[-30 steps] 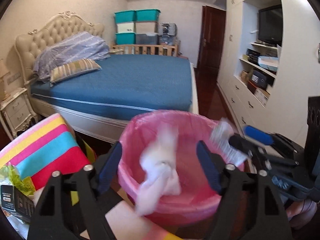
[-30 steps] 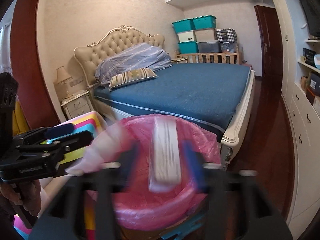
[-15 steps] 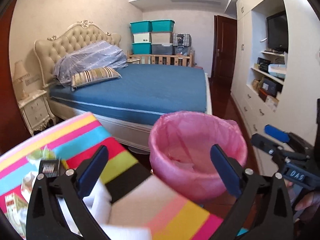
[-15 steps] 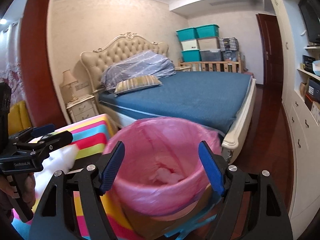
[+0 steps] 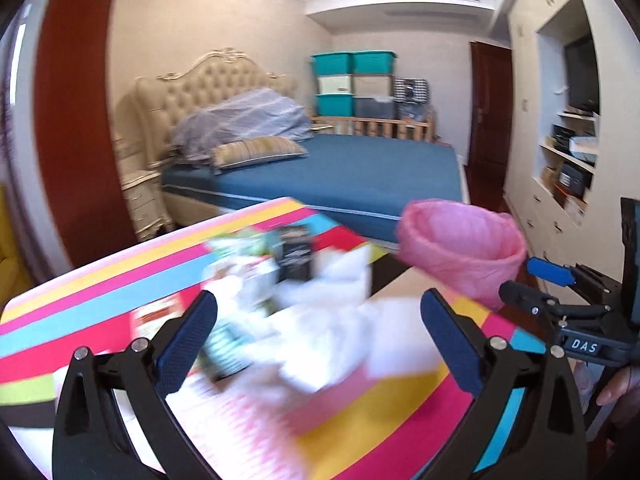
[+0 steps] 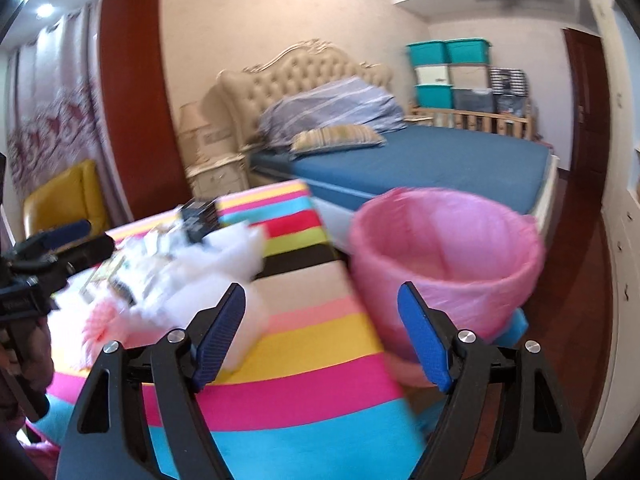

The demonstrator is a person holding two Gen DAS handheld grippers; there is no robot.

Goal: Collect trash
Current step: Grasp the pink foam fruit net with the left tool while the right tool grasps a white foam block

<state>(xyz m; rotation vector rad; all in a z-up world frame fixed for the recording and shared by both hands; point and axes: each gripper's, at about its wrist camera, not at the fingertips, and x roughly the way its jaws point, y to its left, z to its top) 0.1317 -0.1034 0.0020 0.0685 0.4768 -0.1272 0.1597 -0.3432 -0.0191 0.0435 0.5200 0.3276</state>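
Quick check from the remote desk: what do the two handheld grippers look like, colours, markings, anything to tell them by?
Both are alike: black plastic frames with triangular cut-outs, silver rivets at the joints and ribbed blue pads on the fingers. Left gripper, right gripper. Seen from the left wrist, the right one's side bears white letters, DAS. No cables or sleeves show.

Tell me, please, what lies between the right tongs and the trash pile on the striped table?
In the right wrist view, only bare striped tabletop separates the right tongs from the trash pile.
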